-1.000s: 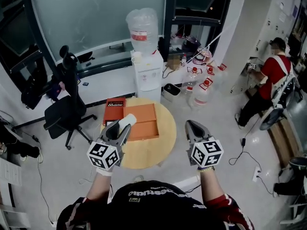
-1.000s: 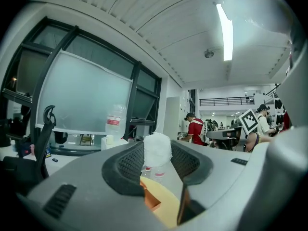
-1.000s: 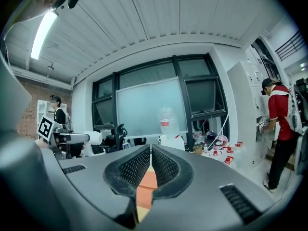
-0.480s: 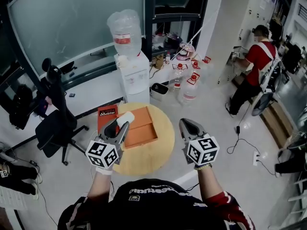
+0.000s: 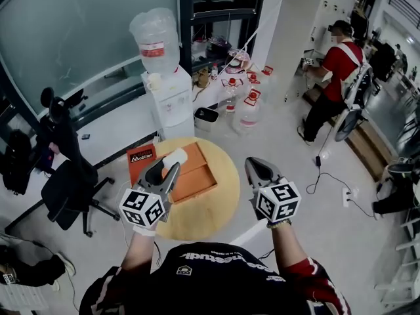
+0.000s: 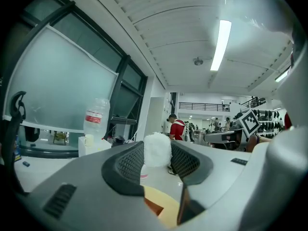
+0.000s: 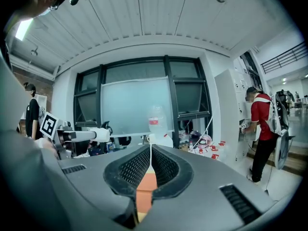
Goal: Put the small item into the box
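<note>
Though gripped and held up, small item point(image 6: 157, 149): not yet in the box; white fluffy lump pinched between the tips of the left claw.
Left claw point(image 5: 172, 169): clamped on the small item, seen from the head over the box's left edge; height above it hard to judge.
Right claw point(image 5: 253, 167): jaws pressed together, nothing between them; off to the right of the box.
Box point(image 5: 197, 173): orange, open, shallow, seemingly empty; flat on the round table point(image 5: 223, 199).
Done, judging by the grip: pickup.
Left: centre over the box, lower, let go.
Red pack point(image 5: 140, 157): flat just beside the box on its left; not in the path.
Chair point(image 5: 65, 189): beside the table, left.
Water cooler point(image 5: 169, 97): behind the table.
Bottles point(image 5: 246, 110): on the floor beyond.
Person point(image 5: 331, 71): well apart, far right.
In the way: nothing visible above the box.
</note>
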Demonstrator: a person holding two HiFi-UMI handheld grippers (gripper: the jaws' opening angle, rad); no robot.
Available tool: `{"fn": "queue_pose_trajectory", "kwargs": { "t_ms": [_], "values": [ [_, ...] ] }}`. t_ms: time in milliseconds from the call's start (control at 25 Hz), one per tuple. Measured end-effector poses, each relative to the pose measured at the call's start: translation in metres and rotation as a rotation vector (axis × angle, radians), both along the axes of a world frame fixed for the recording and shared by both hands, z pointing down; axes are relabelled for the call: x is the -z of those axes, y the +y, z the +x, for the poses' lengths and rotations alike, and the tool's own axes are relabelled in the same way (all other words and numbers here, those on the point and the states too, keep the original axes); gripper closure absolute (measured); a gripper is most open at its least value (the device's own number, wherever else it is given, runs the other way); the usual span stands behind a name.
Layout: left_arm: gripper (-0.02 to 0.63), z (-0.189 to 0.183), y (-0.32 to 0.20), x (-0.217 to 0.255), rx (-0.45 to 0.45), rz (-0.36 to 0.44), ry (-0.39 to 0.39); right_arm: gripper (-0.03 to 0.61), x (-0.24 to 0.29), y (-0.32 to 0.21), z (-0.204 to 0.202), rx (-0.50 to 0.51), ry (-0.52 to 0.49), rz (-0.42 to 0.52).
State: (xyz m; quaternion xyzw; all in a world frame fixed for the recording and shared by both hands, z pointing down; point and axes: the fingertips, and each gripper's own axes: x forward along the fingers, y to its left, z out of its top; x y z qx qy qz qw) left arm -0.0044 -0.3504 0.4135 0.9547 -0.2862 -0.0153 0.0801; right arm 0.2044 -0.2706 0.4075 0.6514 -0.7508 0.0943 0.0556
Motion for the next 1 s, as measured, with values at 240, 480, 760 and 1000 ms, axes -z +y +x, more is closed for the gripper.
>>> {"fn": "queue_pose_trajectory", "kwargs": {
  "t_ms": [240, 480, 760, 1000],
  "values": [
    [0.436, -0.008, -0.013, -0.009, -0.070, -0.007, -0.010, 0.545, -0.007, -0.001, -0.018, -0.065, -0.008, -0.007],
    [0.436, -0.011, -0.019, -0.019, -0.147, -0.005, -0.028, 0.545, -0.014, 0.007, -0.032, -0.126, 0.010, -0.030],
    [0.436, -0.004, -0.019, -0.034, -0.194, -0.032, -0.031, 0.545, -0.020, 0.008, -0.038, -0.135, 0.038, -0.073],
    [0.436, -0.001, -0.019, -0.053, -0.197, -0.053, -0.044, 0.545, -0.031, 0.010, -0.034, -0.144, 0.030, -0.083]
  ]
}}
